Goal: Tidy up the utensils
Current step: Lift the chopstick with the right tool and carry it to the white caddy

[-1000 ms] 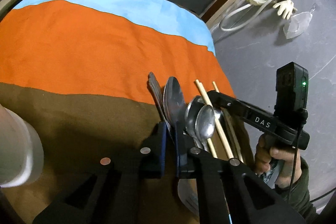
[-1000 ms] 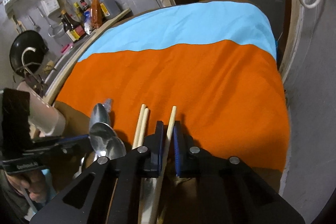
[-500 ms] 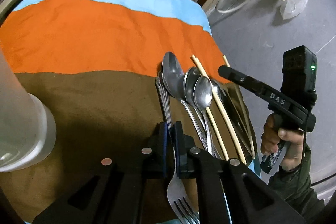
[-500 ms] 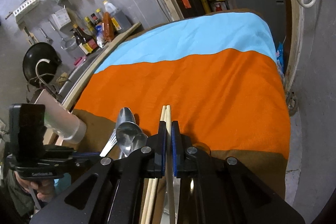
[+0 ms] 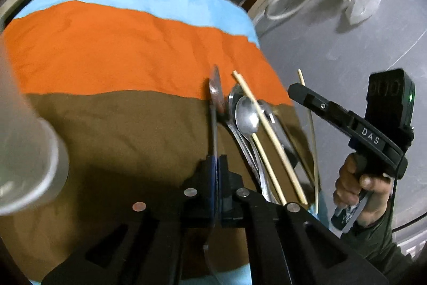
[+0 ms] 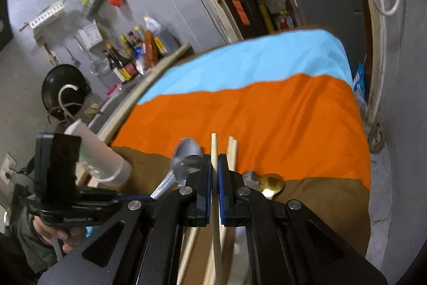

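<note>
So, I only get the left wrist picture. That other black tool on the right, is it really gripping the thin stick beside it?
Observer: Yes. In the right wrist view the right gripper has its jaws closed on one chopstick, which pokes out forward between them.
Operator: And the thing my own tool holds? I only see it edge-on.
Observer: From the other side it is a silver spoon with its broad bowl turned toward that camera. The left gripper pinches it by the handle.
</note>
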`<control>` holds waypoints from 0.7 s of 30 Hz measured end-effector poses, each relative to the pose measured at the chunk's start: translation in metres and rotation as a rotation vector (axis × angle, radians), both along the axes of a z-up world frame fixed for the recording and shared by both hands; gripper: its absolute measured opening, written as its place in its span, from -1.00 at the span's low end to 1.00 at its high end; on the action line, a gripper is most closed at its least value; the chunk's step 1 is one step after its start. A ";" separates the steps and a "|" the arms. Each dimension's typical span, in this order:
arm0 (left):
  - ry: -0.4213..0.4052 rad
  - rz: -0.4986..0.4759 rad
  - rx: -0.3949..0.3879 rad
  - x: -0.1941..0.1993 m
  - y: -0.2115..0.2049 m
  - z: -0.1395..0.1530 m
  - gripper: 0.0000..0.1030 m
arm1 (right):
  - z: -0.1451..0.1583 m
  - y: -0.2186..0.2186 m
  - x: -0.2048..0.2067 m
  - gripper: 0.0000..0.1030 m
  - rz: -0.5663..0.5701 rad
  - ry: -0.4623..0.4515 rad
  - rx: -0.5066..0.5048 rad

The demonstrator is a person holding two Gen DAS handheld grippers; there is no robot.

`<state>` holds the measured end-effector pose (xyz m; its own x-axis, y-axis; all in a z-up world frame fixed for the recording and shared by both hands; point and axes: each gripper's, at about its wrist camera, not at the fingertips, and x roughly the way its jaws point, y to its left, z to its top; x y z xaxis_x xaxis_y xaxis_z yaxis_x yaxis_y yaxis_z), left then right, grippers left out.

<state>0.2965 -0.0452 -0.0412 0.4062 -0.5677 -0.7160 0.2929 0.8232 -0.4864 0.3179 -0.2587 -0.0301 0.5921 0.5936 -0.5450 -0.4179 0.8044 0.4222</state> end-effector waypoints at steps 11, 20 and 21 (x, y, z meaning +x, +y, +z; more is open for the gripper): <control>-0.235 0.068 -0.193 -0.064 0.040 0.040 -1.00 | 0.047 0.022 -0.049 -0.95 -0.003 -0.204 0.078; -0.498 0.211 -0.198 -0.097 0.092 0.099 -1.00 | 0.101 0.085 -0.050 -0.95 0.056 -0.388 0.210; -0.530 0.237 -0.195 -0.097 0.100 0.106 -1.00 | 0.106 0.094 -0.050 -0.95 0.067 -0.406 0.227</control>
<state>0.1991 0.0547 0.0652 0.8102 -0.5182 -0.2740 0.3556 0.8061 -0.4730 0.2681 -0.1645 0.0756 0.6872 0.7149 -0.1293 -0.6331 0.6766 0.3760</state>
